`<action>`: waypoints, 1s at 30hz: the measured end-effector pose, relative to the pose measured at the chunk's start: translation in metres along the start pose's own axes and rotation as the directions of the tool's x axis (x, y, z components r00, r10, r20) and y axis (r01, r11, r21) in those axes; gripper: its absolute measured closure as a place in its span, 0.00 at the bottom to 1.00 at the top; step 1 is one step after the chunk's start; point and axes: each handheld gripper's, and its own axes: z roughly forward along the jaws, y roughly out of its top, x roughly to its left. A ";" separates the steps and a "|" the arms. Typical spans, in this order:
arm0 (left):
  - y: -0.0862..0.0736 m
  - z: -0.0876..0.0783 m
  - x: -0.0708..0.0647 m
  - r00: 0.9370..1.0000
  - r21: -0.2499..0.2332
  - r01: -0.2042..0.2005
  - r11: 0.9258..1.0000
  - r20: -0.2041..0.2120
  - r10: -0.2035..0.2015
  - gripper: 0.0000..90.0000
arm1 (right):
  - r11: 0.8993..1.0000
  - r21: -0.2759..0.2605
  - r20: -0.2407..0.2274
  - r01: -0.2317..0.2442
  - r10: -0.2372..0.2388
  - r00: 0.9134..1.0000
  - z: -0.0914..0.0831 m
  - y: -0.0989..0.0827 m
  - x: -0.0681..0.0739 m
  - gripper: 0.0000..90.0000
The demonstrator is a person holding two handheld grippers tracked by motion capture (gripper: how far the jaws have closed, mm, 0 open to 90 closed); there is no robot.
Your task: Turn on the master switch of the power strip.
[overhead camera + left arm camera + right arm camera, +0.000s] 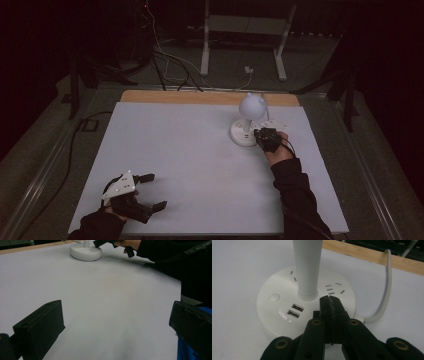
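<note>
Over the lamp base (287, 305), right gripper (329, 300) fingers pressed together, empty

Lamp (307, 267) stem cut off by the top edge in the right gripper view, head out of frame; near rim of the base (287, 300) hidden behind the closed right gripper (329, 302). Cord (384, 290) running off past the far table edge. In the left gripper view, right jaw of the left gripper (112, 322) clipped by the picture's edge, lamp stem cropped. Room beyond the table too dark to tell.
</note>
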 end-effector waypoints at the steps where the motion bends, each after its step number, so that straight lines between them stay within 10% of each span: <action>1: 0.000 0.000 0.000 1.000 -0.001 0.000 1.000 0.000 0.000 0.00 | 1.000 0.001 0.004 0.005 -0.005 1.000 0.000 0.000 0.000 1.00; 30: 0.000 -0.001 0.001 1.000 -0.006 0.003 1.000 0.000 -0.003 0.00 | 1.000 -0.005 0.004 0.030 -0.030 1.000 0.000 0.002 0.001 1.00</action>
